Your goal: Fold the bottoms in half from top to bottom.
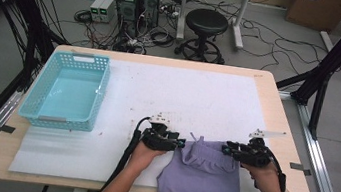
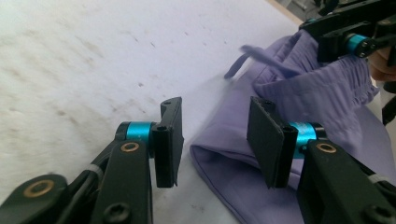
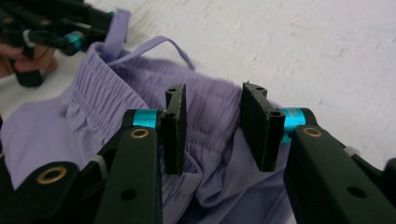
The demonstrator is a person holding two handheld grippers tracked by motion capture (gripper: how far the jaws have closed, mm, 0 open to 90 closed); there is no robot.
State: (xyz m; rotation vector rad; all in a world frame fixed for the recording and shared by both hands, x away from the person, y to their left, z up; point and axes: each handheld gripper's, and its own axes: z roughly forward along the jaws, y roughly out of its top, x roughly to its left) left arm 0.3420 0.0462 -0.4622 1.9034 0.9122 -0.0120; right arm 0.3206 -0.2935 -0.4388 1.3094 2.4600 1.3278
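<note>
A lilac garment (image 1: 200, 173) with a gathered elastic waistband and a drawstring lies on the white mat (image 1: 184, 93) at the table's near edge, and part of it hangs over that edge. My left gripper (image 1: 181, 143) is at the waistband's left end. In the left gripper view its jaws (image 2: 215, 140) stand open, with a folded edge of the cloth (image 2: 224, 158) between them and neither pad pressing on it. My right gripper (image 1: 225, 148) is at the waistband's right end. Its jaws (image 3: 212, 126) also stand open, over the bunched waistband (image 3: 93, 121).
A light blue plastic basket (image 1: 102, 81) stands on the left of the table with nothing in it. Beyond the far edge, a black stool (image 1: 205, 27), computer cases and cables are on the floor. Black frame posts stand at both sides.
</note>
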